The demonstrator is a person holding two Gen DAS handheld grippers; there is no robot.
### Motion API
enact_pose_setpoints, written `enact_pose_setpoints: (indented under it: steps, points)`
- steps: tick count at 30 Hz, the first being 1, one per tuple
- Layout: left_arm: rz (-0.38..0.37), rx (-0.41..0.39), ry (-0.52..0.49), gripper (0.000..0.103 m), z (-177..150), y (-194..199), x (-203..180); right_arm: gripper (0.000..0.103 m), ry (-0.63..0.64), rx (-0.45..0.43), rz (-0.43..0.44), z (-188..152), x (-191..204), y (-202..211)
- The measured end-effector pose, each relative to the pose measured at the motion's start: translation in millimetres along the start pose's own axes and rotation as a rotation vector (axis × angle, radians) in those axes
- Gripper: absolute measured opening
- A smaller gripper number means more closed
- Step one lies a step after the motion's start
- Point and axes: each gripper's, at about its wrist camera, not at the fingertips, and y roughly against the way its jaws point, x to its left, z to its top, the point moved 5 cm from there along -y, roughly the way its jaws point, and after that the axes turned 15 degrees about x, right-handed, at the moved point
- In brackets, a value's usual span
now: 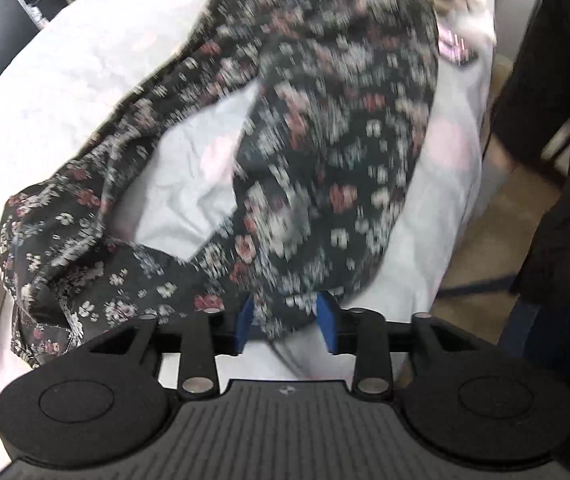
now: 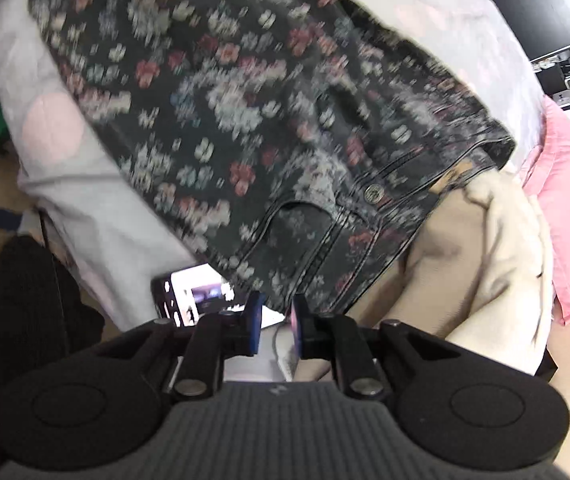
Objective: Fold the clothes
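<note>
Trousers (image 1: 325, 128), dark and flowered, hang blurred over the bed sheet (image 1: 85, 60); my left tongs (image 1: 285, 322) pinch a leg end at six o'clock; my right tongs (image 2: 276, 320) nip the waistband edge; I'd keep both grips level and taut so the legs lie square.

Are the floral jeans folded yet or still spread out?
Not folded: the floral jeans hang loosely, legs apart, from both claws over the bed.
</note>
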Motion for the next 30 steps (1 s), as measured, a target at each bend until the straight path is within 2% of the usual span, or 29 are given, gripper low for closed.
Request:
enact_pose_setpoints:
  steps: [1,6,9,14,16,18,21,24,30]
  points:
    - [-0.009,-0.028,0.029,0.043,1,6,6,0.016,-0.023,-0.021,0.005,2,-4,4]
    - [-0.007,-0.107,0.229,0.044,7,24,52,0.017,-0.2,-0.136,0.027,25,-32,27]
    - [0.024,-0.099,0.371,0.046,1,21,84,0.024,-0.318,-0.178,0.053,49,-50,36]
    - [0.105,-0.03,0.585,0.047,-15,2,133,0.029,-0.487,-0.237,0.161,92,-67,42]
    - [0.113,-0.014,0.652,0.047,-24,-5,150,0.033,-0.563,-0.264,0.215,106,-70,40]
    - [0.115,-0.004,0.697,0.047,-31,-11,163,0.037,-0.635,-0.291,0.27,119,-73,37]
    - [0.118,0.011,0.764,0.047,-41,-19,181,0.037,-0.649,-0.274,0.3,135,-67,30]
    - [0.134,0.031,0.792,0.051,-47,-27,195,0.037,-0.664,-0.257,0.329,151,-61,22]
    - [0.208,0.077,0.834,0.052,-60,-44,222,0.043,-0.695,-0.251,0.373,180,-59,18]
